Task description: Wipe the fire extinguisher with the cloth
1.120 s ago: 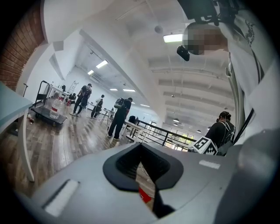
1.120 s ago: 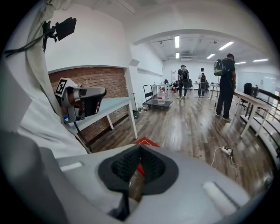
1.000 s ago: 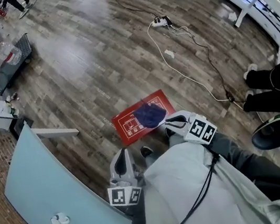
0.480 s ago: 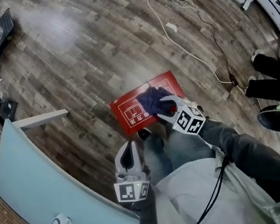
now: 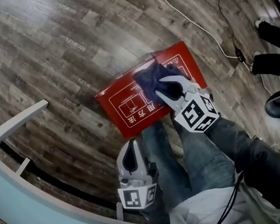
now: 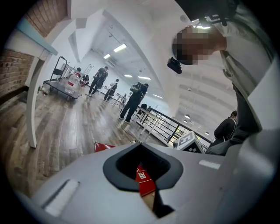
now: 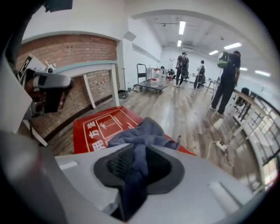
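A person crouches over a wooden floor, seen from above, with grey-trousered legs at the bottom of the head view. A flat red box lies on the floor just in front of the knees. Its top carries white print: a line diagram in a frame and large Chinese characters, of which "用方法" seems readable; smaller print is too fine to read.

The right tongs reach down onto the box and grip a crumpled dark blue cloth, which rests on the box's upper face near its middle. The tongs have just been closing, and the cloth runs through the narrow gap between them, pinched.

The left tongs hang beside the left knee, near the box but apart from it. They are drawn together to a thin slit and hold nothing.

Each tool bears a cube with black-and-white square markers. A white cable trails across the floor beyond the box. A pale blue table curves along the lower left. Several people stand far off in the room.
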